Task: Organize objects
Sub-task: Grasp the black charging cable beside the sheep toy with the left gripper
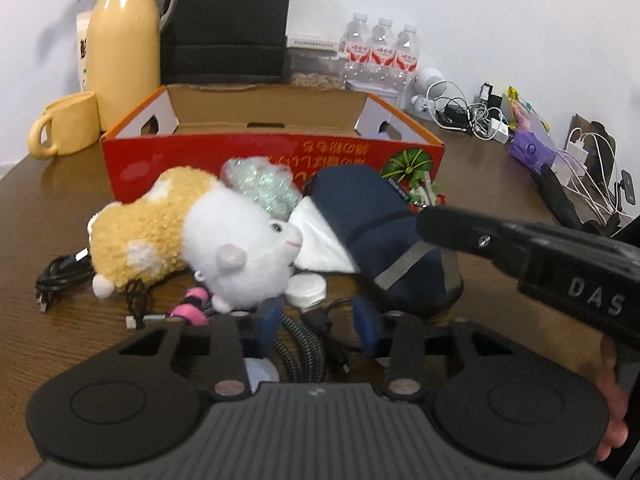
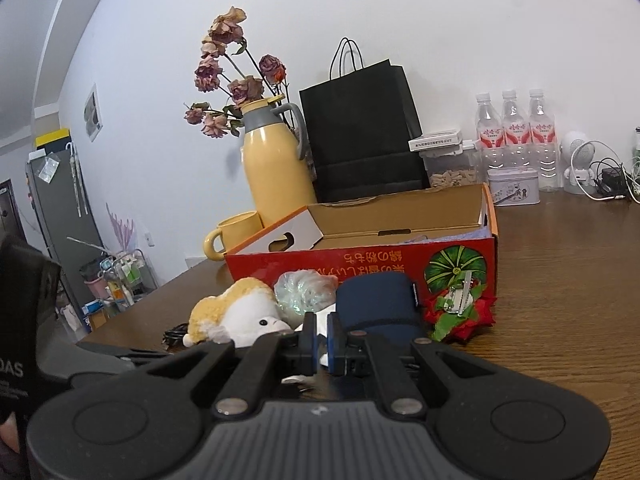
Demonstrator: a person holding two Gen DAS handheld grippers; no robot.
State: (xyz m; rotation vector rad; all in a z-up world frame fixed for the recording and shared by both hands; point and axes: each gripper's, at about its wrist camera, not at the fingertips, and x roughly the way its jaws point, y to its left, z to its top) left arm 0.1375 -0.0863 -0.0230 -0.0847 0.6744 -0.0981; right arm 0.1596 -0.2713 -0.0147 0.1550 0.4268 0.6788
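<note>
A red cardboard box (image 1: 272,160) stands open on the wooden table. In front of it lie a tan-and-white plush hamster (image 1: 192,236), a wad of bubble wrap (image 1: 264,188), a white packet (image 1: 320,240), a navy pouch (image 1: 380,232) and a small white round jar (image 1: 306,288). My left gripper (image 1: 318,322) is low over the table, its blue pads closed in on a bundle of braided and black cables (image 1: 308,344). My right gripper (image 2: 321,334) is shut and holds nothing. In the left wrist view its tip (image 1: 424,220) hovers over the navy pouch from the right.
A yellow thermos (image 1: 120,40) and a yellow mug (image 1: 68,124) stand left of the box, with a black paper bag (image 2: 360,132) behind it. Water bottles (image 1: 380,48), a tin (image 2: 514,188) and tangled chargers (image 1: 472,116) crowd the back right. A red-green ornament (image 2: 460,308) lies by the box.
</note>
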